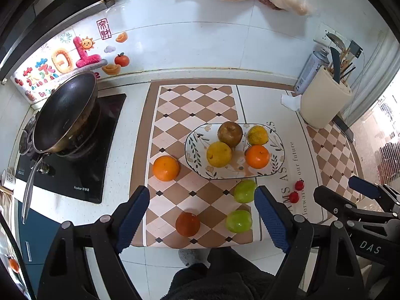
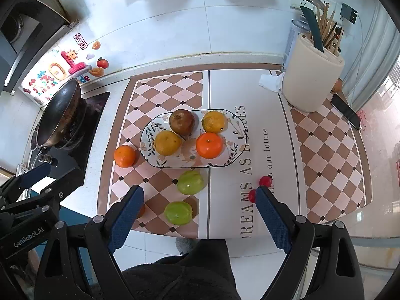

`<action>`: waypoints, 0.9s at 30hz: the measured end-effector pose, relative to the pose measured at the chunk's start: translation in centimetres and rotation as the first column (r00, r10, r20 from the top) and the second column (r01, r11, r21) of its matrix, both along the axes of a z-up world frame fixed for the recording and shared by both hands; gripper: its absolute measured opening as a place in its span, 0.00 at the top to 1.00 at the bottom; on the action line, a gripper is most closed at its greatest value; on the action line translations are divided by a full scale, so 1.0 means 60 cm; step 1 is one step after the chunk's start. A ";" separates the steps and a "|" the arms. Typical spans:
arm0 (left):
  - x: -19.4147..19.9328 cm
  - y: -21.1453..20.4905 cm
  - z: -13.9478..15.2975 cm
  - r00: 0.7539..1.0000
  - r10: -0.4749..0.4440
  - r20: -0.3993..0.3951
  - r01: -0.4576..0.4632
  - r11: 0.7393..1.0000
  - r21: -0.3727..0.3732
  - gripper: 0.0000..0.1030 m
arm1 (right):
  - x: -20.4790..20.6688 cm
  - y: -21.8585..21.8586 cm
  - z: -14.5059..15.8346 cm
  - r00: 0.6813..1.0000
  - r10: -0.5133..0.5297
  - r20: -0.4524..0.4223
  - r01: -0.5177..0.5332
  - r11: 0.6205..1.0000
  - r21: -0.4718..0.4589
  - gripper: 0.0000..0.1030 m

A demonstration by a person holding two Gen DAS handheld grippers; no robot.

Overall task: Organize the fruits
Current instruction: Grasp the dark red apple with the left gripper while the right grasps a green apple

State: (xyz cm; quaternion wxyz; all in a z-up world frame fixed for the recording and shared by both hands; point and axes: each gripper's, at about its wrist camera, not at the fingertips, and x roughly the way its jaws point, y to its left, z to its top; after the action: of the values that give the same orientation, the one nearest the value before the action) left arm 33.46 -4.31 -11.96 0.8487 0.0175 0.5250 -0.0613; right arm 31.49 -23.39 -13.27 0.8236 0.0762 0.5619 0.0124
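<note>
Fruits are found partly on the oval plate (image 1: 277, 167) and partly loose on the checkered mat (image 1: 200, 110) that covers the counter. Nearest the counter's front edge, the left gripper (image 1: 202, 215) and the right gripper (image 2: 200, 215) are held above the mat, each with its blue-padded fingers (image 2: 127, 215) spread wide and nothing grasped. Close to the front edge a dark red-orange fruit (image 1: 187, 224) is seen, with a green fruit (image 2: 178, 213) just beside it and a second green fruit (image 2: 191, 182) a little further in, near the plate's front rim. Two small red fruits (image 1: 296, 191) are noted on the lettered panel of the mat, toward the right. A loose orange (image 1: 165, 168) is recorded just off the plate's left end. On the plate, a yellow fruit (image 1: 219, 154) and an orange fruit (image 1: 257, 156) are placed at the front, a brown fruit (image 1: 230, 134) and a yellow-green fruit (image 1: 257, 135) behind them. At the left end of the counter a dark wok (image 1: 65, 112) is seen on a black cooktop (image 1: 82, 175). Toward the back right corner a cream utensil holder (image 2: 312, 77) is observed, and a phone (image 2: 346, 111) beside it.
</note>
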 end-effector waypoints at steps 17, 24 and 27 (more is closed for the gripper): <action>0.050 0.062 -0.144 0.973 0.142 -0.182 -0.126 0.988 0.094 0.02 | 0.058 0.009 -0.200 0.969 0.061 -0.240 -0.021 0.986 0.166 0.10; 0.062 0.071 -0.300 0.875 0.157 -0.458 -0.159 0.987 0.034 0.02 | 0.068 0.033 -0.328 0.914 0.114 -0.389 -0.025 0.974 0.227 0.10; 0.064 0.062 -0.354 0.831 0.146 -0.536 -0.168 0.986 0.008 0.02 | 0.066 0.036 -0.352 0.903 0.124 -0.412 -0.023 0.971 0.240 0.10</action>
State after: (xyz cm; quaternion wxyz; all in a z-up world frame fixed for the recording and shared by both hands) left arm 37.29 -0.57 -33.20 0.6711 -0.0604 0.7389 -0.0041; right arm 35.47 -21.23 -34.36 0.6664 0.1501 0.7246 0.0914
